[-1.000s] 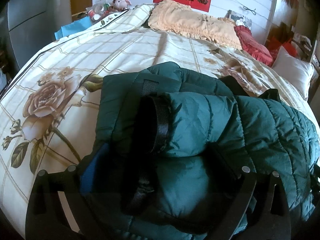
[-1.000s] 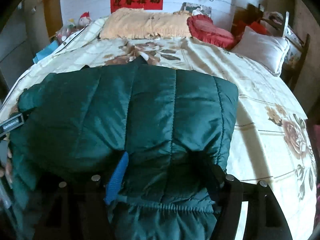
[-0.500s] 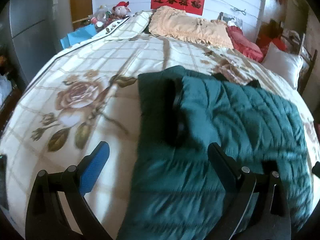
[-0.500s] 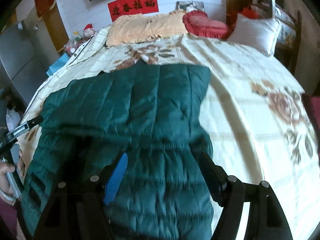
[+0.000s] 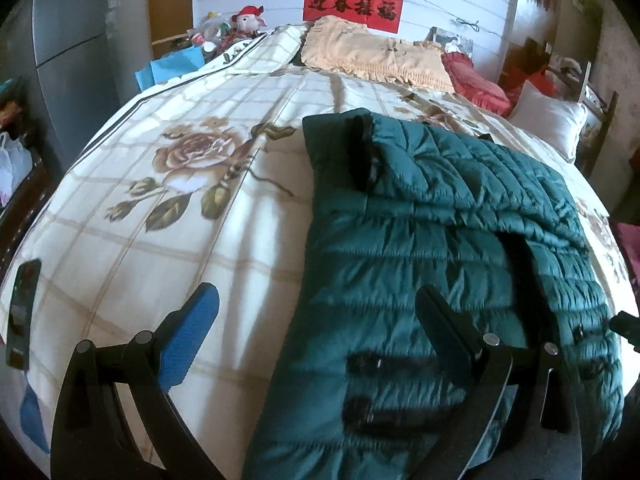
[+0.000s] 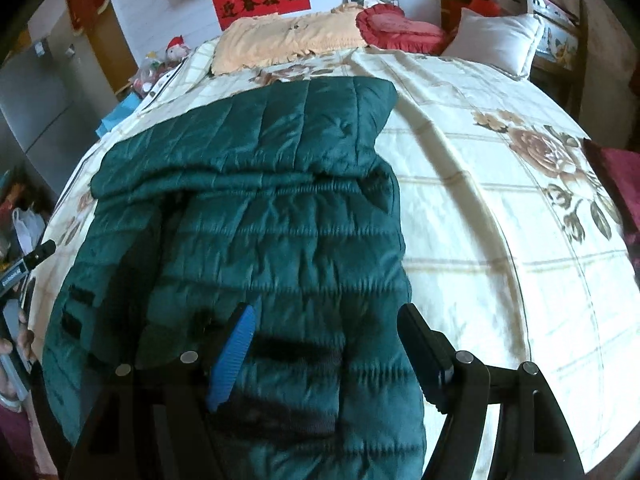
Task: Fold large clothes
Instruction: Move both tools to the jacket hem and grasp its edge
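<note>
We are holding the left gripper (image 5: 316, 328) and the right gripper (image 6: 326, 344) just above the near hem of the green puffer jacket (image 5: 432, 240), both with jaws wide and gripping nothing. The jacket is lying on the floral bedspread (image 5: 168, 216), its far part doubled back toward us, short of the yellow pillow (image 5: 372, 56) beyond it. We are risking that springy fold puffing open or sliding apart, because the slick quilted shell is lying loose with nothing pinning it.

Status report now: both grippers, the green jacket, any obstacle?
Left gripper open, empty. Right gripper open above green jacket. Jacket part-folded on bed. No obstacle visible.
</note>
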`<state>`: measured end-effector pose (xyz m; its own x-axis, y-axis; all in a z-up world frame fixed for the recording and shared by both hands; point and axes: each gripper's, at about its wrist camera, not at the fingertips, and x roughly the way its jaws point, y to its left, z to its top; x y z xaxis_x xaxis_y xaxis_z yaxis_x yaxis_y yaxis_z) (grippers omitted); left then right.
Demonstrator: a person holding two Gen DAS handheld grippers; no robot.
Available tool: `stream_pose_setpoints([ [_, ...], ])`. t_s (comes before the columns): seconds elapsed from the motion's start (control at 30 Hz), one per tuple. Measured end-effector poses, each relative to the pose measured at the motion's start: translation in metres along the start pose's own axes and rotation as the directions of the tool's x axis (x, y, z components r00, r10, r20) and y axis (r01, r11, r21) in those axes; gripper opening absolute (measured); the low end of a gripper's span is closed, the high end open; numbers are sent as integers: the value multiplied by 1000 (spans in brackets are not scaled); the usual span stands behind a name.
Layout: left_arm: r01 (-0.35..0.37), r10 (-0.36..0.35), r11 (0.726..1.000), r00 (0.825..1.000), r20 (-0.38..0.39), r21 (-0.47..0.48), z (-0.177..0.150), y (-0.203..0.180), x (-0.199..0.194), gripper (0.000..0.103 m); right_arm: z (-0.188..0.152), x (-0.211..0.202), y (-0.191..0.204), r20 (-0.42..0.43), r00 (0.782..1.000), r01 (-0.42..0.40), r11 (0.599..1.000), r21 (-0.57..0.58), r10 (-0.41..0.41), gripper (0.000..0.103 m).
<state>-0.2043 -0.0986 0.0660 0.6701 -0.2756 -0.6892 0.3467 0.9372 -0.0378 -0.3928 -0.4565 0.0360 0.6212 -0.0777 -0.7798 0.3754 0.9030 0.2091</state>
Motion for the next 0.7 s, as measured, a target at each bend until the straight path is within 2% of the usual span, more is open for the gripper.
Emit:
stream_pose_setpoints([
  [0.2, -16, 16, 1000, 1000, -10, -7, -21, 10, -13, 99, -16, -12, -1, -3, 1000, -12, 1000, 7, 12, 73],
  [0.3, -9, 9, 1000, 999, -32, -18, -30, 15, -14, 99, -23, -19, 0, 2, 1000, -13, 1000, 3, 13, 80],
  [0.7, -3, 3, 1000, 997, -80, 2, -56, 21, -22, 99, -47, -32, -4, -38, 999, -17, 1000, -5, 17, 81],
])
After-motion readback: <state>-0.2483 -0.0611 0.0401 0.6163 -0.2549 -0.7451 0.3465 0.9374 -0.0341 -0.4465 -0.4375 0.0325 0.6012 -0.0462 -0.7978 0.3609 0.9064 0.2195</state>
